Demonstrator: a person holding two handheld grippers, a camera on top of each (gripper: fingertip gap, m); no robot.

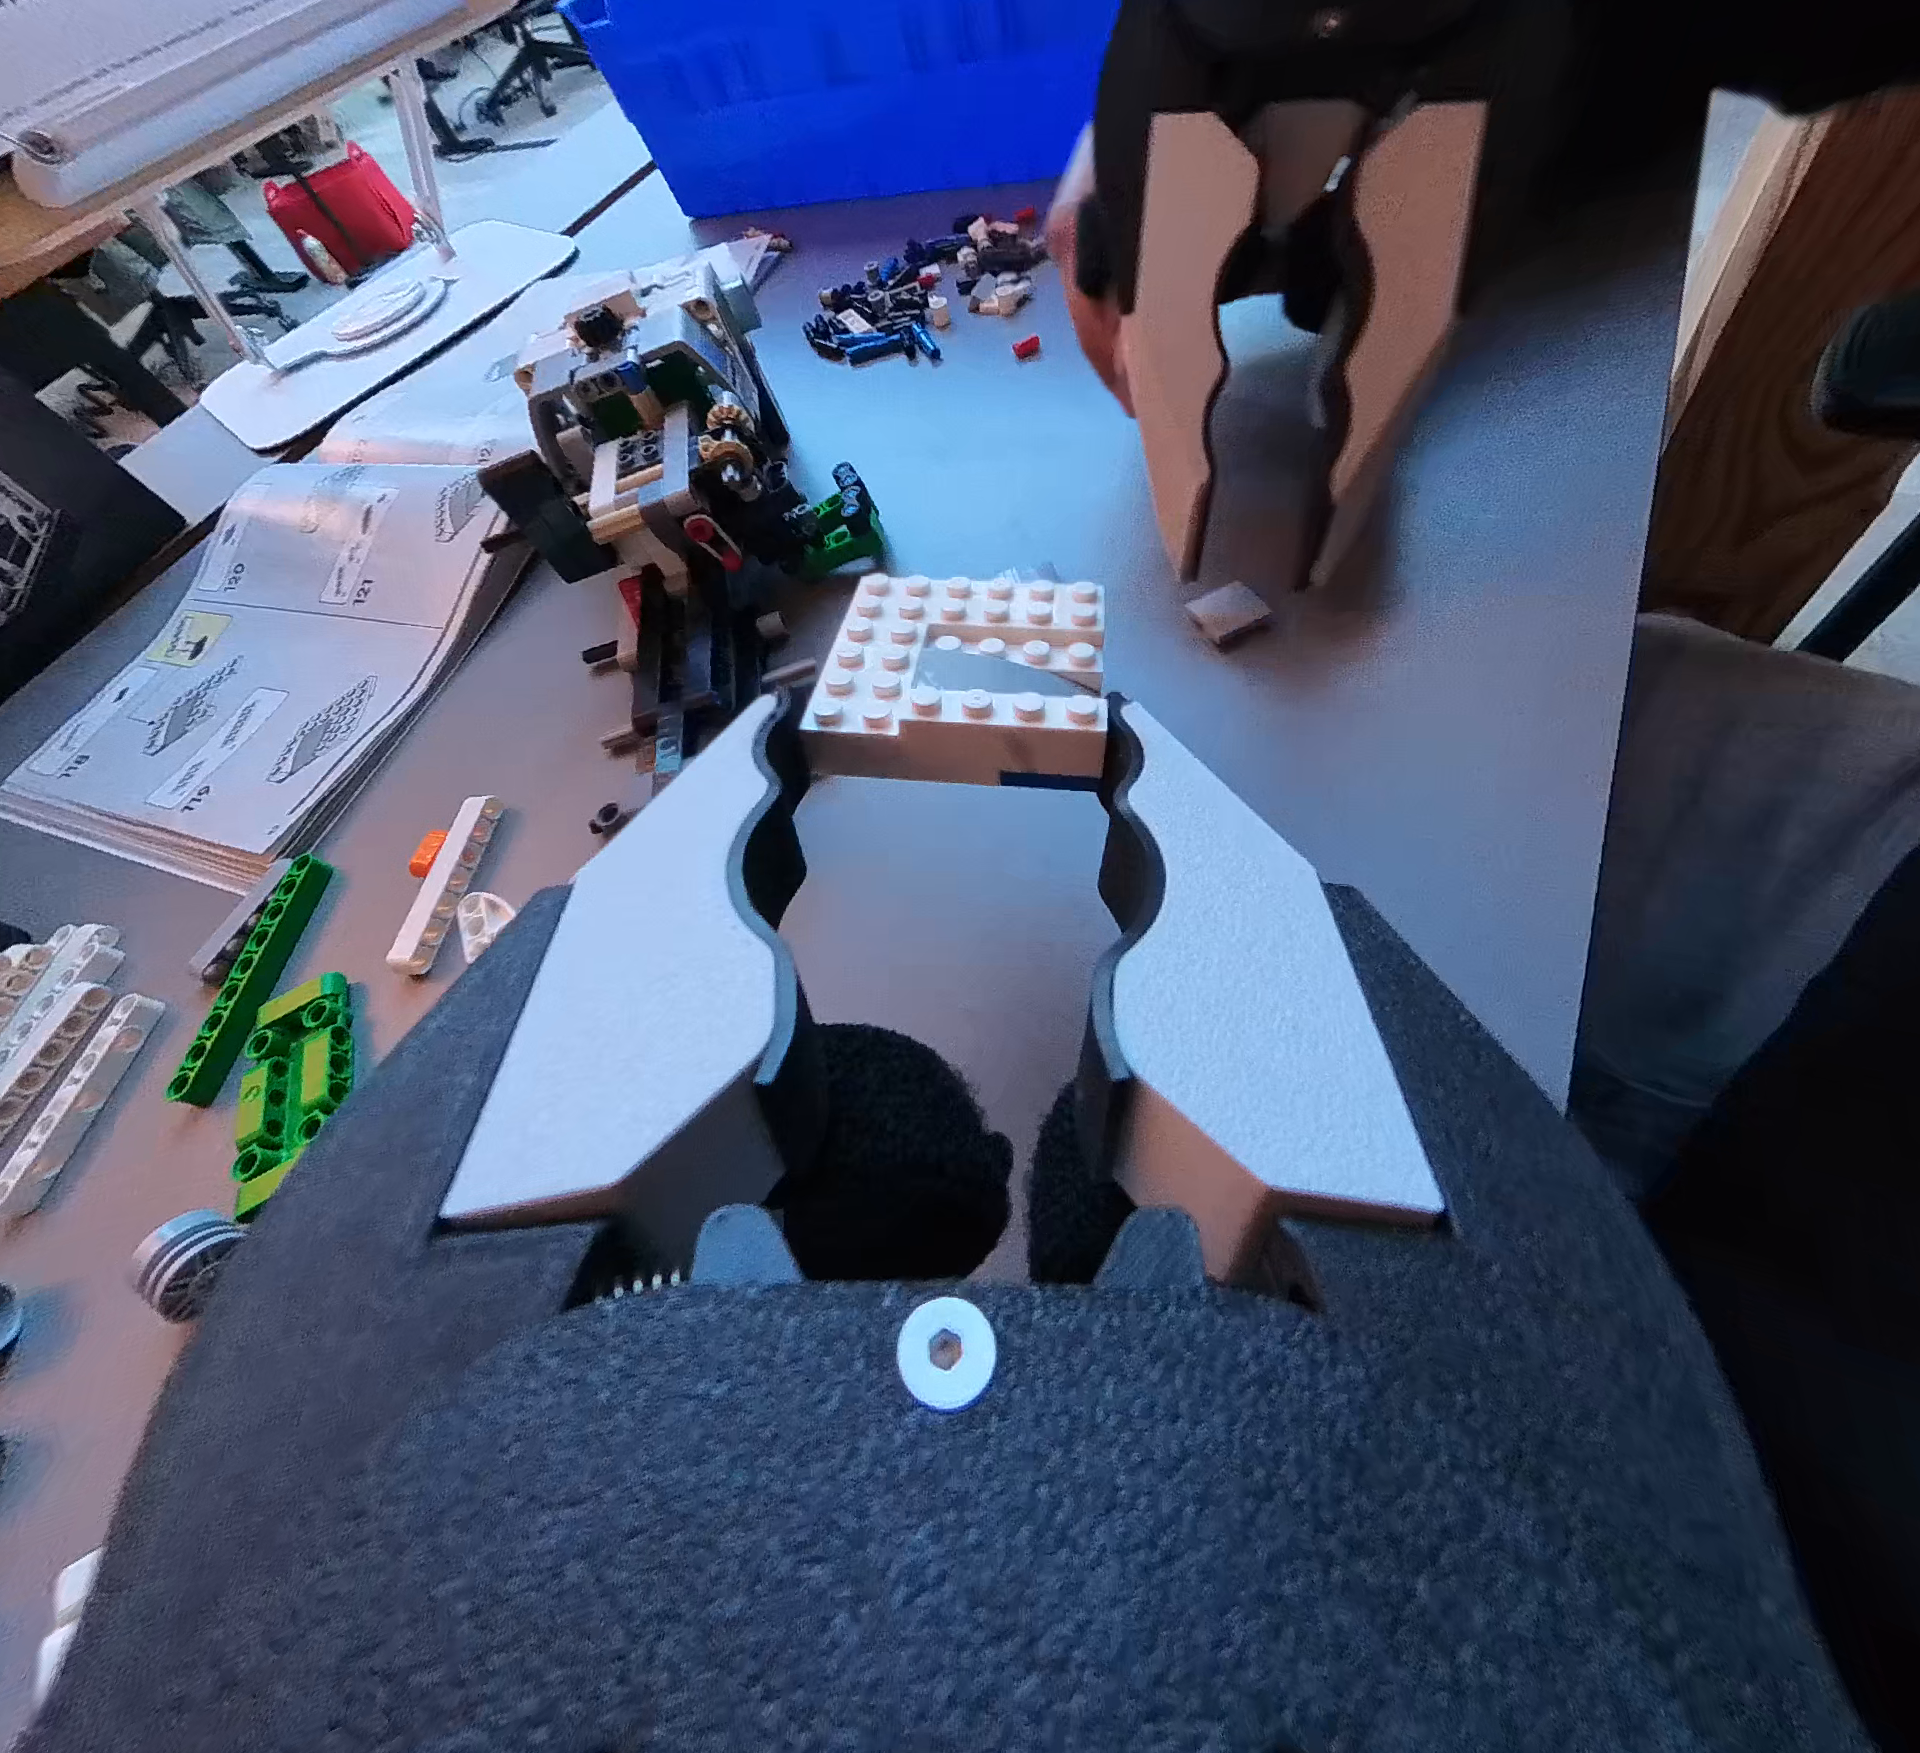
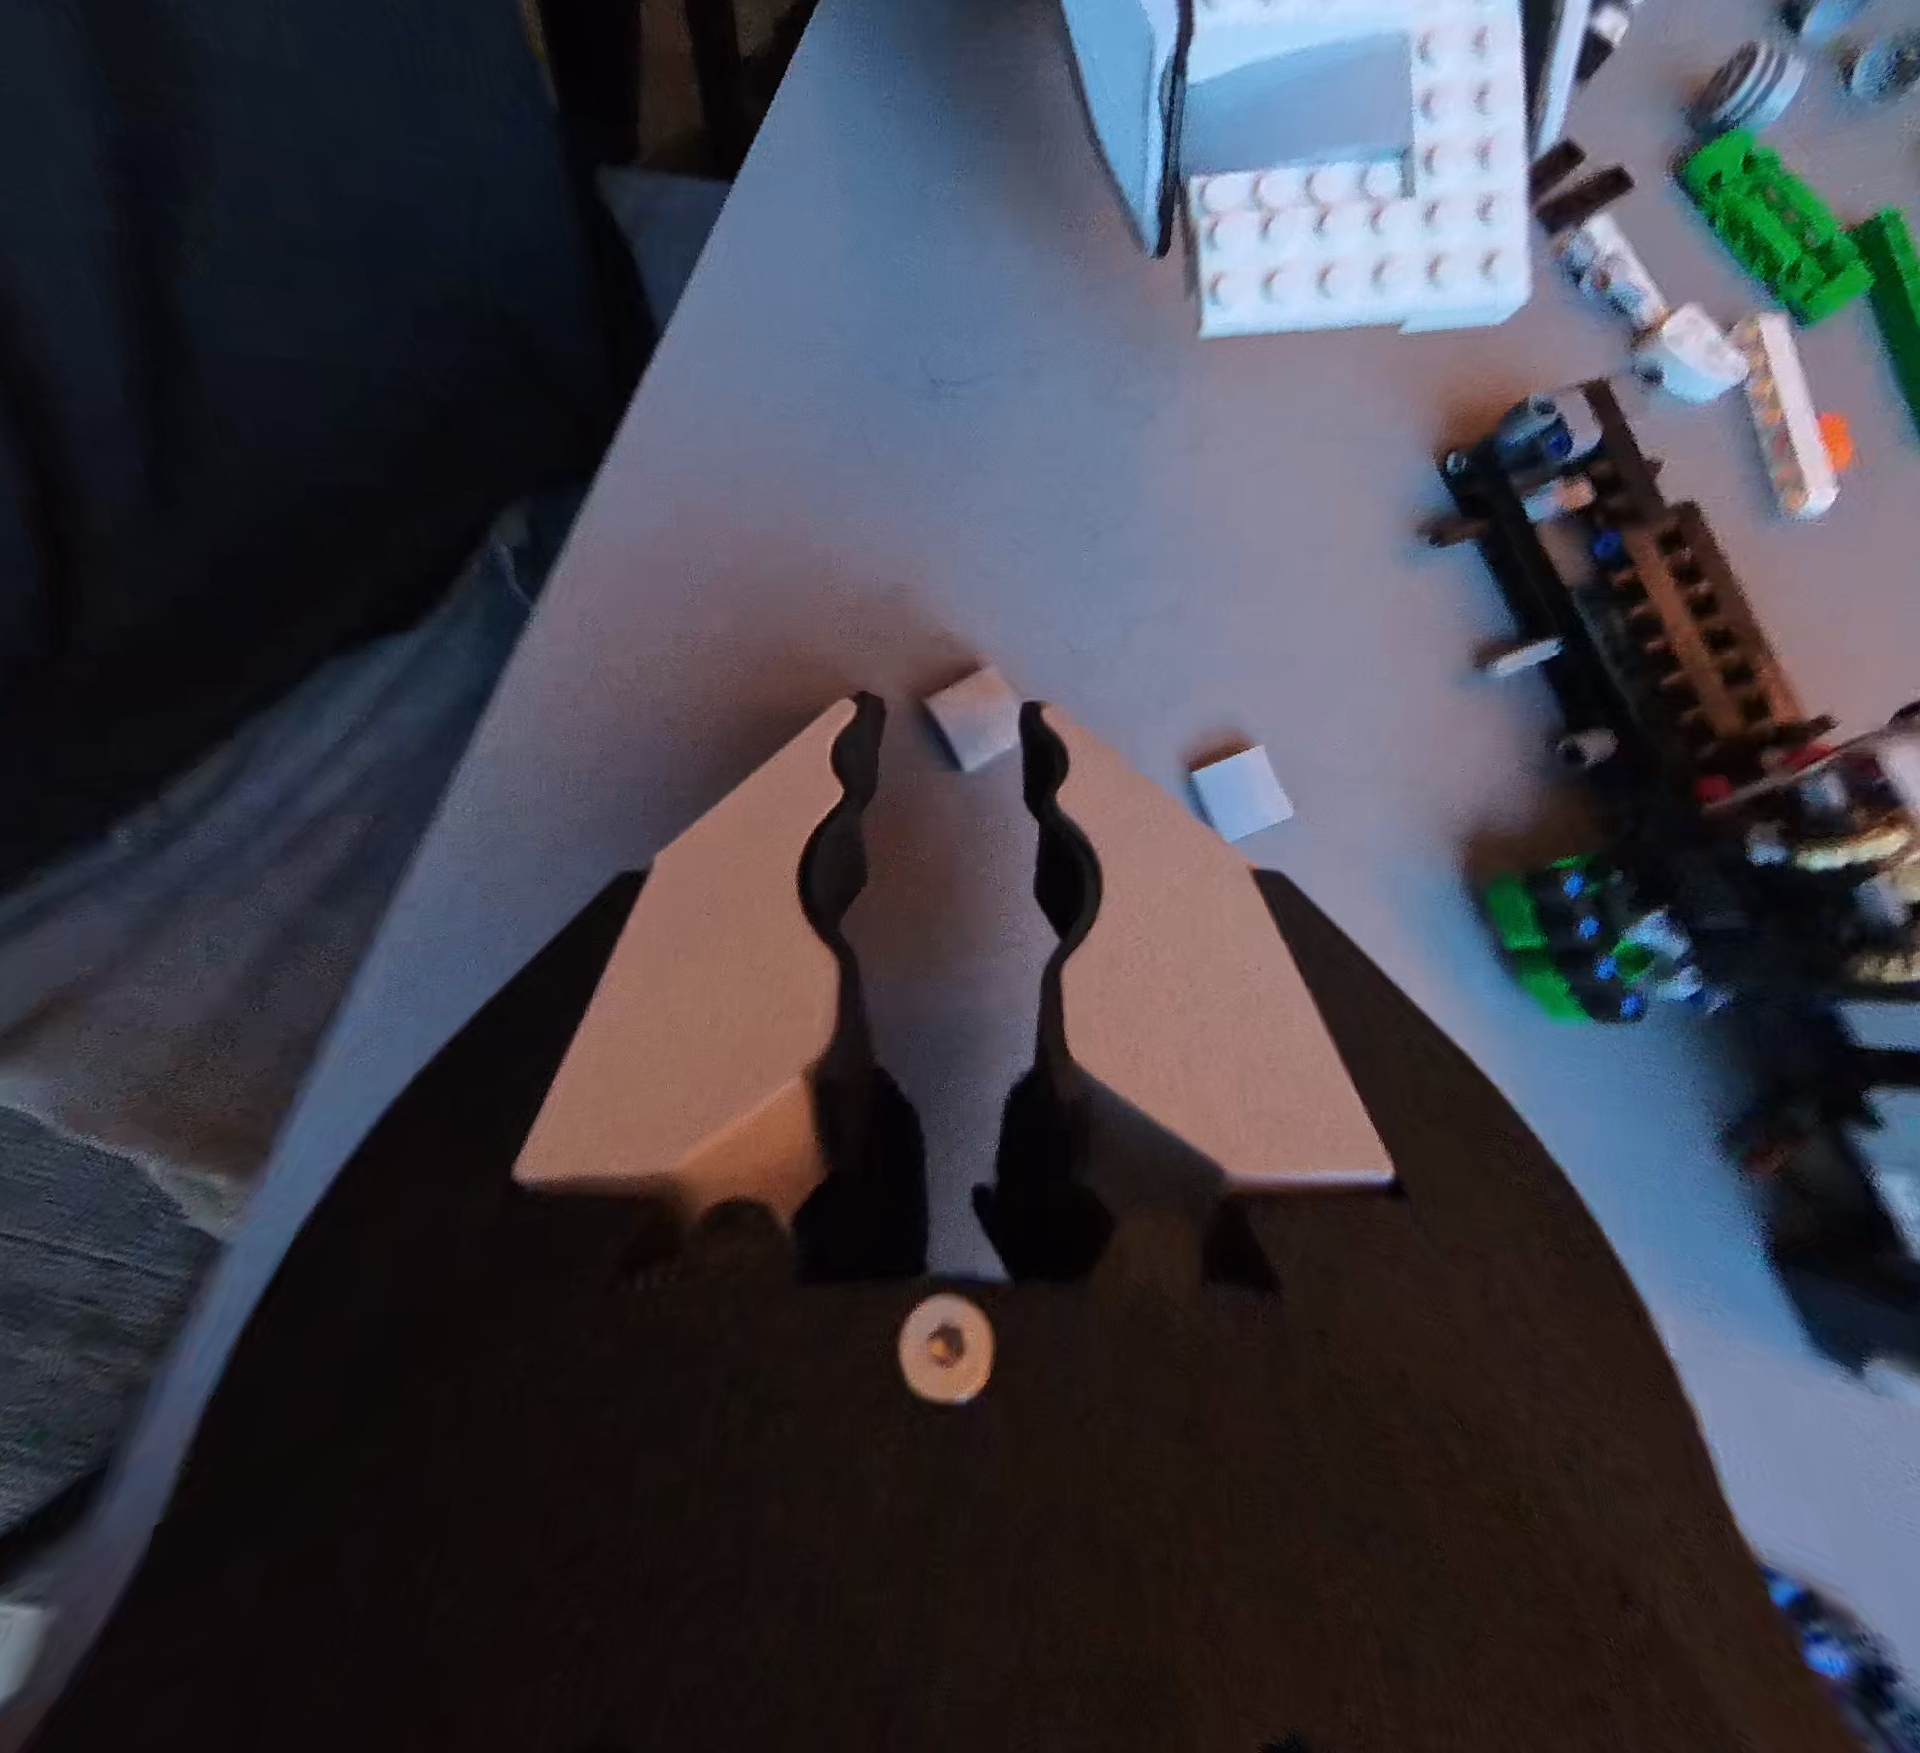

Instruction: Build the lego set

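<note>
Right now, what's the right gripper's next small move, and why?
Probably ease forward and close on the small grey tile. The right gripper is open, its tips flank the tile on the table, and the left gripper already holds the white plate.

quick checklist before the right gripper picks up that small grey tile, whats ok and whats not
1. Right gripper open around the tile: ok, the fingertips stand apart.
2. Small grey tile lined up in the gap: ok, it lies at the fingertips, slightly nearer the right one.
3. Tile flat on the table: ok in the left wrist view.
4. Second grey tile out of the way: ok, it lies apart, outside the fingers.
5. Left gripper holding the white studded plate: ok, shut on its two sides.
6. Fingertips touching the table: cannot tell, the picture is blurred.
</note>
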